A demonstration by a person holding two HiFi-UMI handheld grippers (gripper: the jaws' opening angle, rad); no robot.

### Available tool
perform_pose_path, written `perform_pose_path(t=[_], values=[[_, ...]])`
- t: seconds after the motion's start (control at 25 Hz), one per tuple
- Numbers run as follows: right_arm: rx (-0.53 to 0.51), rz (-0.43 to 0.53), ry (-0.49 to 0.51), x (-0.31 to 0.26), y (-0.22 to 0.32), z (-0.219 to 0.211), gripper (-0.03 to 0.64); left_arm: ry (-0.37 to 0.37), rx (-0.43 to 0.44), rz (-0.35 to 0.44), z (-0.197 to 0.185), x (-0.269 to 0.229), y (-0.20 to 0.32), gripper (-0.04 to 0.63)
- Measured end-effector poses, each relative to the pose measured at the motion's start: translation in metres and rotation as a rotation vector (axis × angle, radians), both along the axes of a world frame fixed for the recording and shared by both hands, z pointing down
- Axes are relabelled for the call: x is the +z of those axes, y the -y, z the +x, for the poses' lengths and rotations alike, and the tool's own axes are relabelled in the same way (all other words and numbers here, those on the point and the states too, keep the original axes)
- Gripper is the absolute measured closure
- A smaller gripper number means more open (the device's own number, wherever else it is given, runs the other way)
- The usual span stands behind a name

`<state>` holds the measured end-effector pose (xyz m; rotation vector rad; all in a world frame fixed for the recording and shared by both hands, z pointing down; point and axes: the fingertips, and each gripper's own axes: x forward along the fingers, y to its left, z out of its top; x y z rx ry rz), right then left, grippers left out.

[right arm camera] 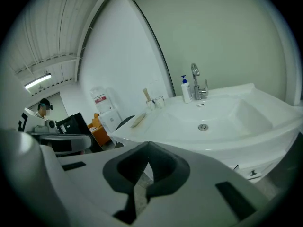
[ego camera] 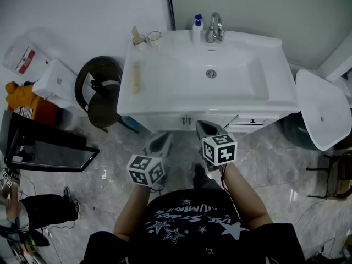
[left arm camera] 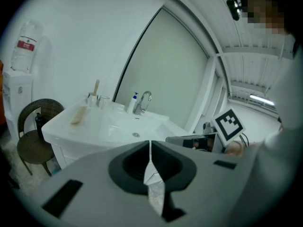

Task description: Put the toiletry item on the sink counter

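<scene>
Both grippers empty, parked in front of the sink.

Left gripper [ego camera: 164,141]: jaws pressed together, nothing between them. Right gripper [ego camera: 203,126]: same, tips meeting, nothing held. Both sit low, just in front of the white ceramic sink counter [ego camera: 159,87] and point at it, which reads as standby, not a carry. The long flat beige toiletry item [ego camera: 135,77] lies flat along the counter's left ledge, clear of the basin, so it looks already placed. At the counter's back-left corner is a clear glass cup [ego camera: 154,37]. At back centre a white pump bottle with a blue top [ego camera: 198,29] stands just left of the chrome tap [ego camera: 215,27].
</scene>
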<state>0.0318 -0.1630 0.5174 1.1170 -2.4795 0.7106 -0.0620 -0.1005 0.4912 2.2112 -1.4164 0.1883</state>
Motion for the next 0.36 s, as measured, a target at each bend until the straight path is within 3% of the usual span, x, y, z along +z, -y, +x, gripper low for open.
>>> perform_pose_path(t=[0.36], values=[[0.041, 0.024, -0.017, -0.008, -0.060, -0.009, 0.603, -0.018, 0.054, 0.017, -0.010, -0.004, -0.055, 0.571]])
